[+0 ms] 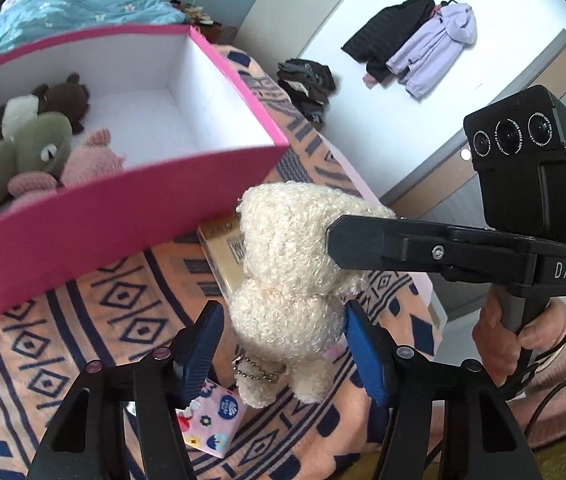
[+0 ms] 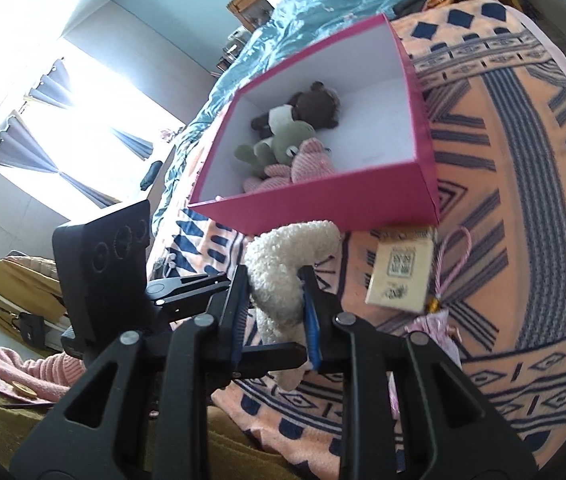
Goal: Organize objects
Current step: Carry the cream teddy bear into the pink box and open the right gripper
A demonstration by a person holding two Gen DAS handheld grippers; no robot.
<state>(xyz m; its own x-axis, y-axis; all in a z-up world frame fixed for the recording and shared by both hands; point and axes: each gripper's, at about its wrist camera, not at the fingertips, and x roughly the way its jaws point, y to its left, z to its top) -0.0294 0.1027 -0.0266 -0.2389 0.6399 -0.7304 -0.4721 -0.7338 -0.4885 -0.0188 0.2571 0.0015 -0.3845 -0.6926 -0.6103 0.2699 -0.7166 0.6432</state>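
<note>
A cream curly plush toy [image 1: 291, 276] with a bead chain hangs above the patterned blanket, in front of a pink box [image 1: 95, 224]. My right gripper [image 2: 275, 280] is shut on the plush toy [image 2: 287, 268]; in the left wrist view its finger [image 1: 367, 246] presses into the toy's head from the right. My left gripper [image 1: 281, 336] is open, its blue pads either side of the toy's lower body without squeezing it. The box [image 2: 323, 200] holds a brown bear [image 1: 63, 98], a green frog [image 1: 31, 148] and a pink plush [image 1: 91, 156].
A gold card box [image 2: 399, 272] with a pink cord lies on the blanket by the pink box. A small pink patterned packet [image 1: 211, 420] lies under my left gripper. A blue quilt [image 1: 83, 4] covers the bed behind. Coats hang on the far wall.
</note>
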